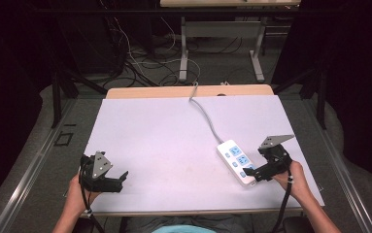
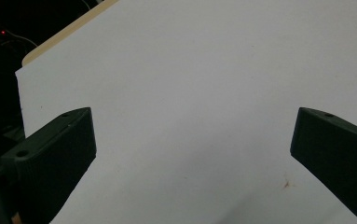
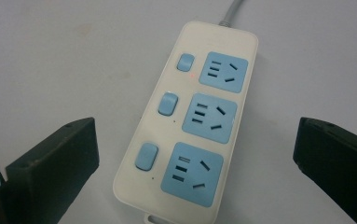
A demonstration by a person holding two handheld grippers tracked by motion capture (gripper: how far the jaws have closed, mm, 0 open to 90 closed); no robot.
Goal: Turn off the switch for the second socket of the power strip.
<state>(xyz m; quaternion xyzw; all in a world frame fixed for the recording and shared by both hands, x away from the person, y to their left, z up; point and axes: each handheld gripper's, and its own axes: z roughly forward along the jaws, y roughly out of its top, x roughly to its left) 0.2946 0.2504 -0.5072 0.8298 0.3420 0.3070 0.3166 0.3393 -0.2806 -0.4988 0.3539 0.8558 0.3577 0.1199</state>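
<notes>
Two grippers over a white table (image 1: pixel 164 141), jaws spread.

The right gripper (image 3: pixel 195 154) hung open over the power strip (image 3: pixel 190 126) (near the right edge) — the left gripper (image 2: pixel 192 149), also open, held nothing.

White power strip (image 1: pixel 236 161) lies flat, right of table centre.

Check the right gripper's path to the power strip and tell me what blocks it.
Nothing visible blocks it. The right gripper hangs open at the near end of the power strip, and its own view shows the strip lying between the spread jaws on the bare white table. The grey cord runs off from the far end.
</notes>
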